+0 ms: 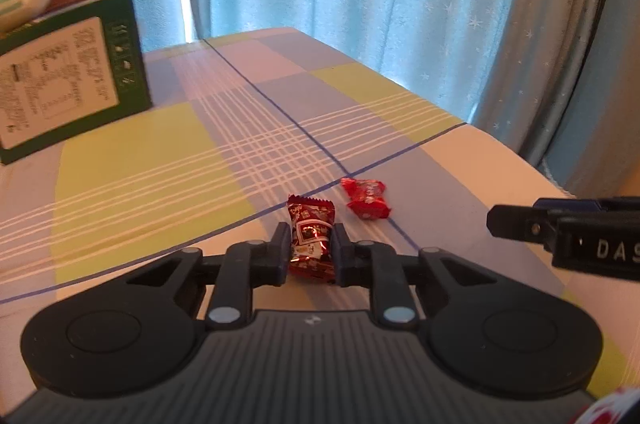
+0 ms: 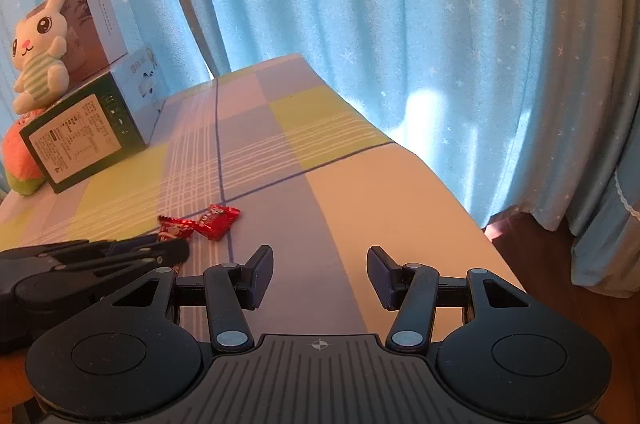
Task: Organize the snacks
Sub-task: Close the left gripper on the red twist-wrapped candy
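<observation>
My left gripper [image 1: 311,236] is shut on a dark red foil candy packet [image 1: 311,236], low over the checked tablecloth [image 1: 160,160]. A second red wrapped candy [image 1: 366,198] lies on the cloth just beyond it to the right. In the right wrist view the held packet [image 2: 174,227] and the loose candy [image 2: 218,220] sit side by side, with the left gripper [image 2: 176,249] at the far left. My right gripper [image 2: 320,274] is open and empty, to the right of the candies; its finger [image 1: 516,222] enters the left wrist view from the right.
A green box with a white label [image 2: 86,140] stands at the back left, with a plush bunny [image 2: 38,52] and other boxes [image 2: 100,20] on and behind it. A pink plush [image 2: 16,160] lies beside it. Blue curtains [image 2: 400,24] hang past the table's right edge [image 2: 452,192].
</observation>
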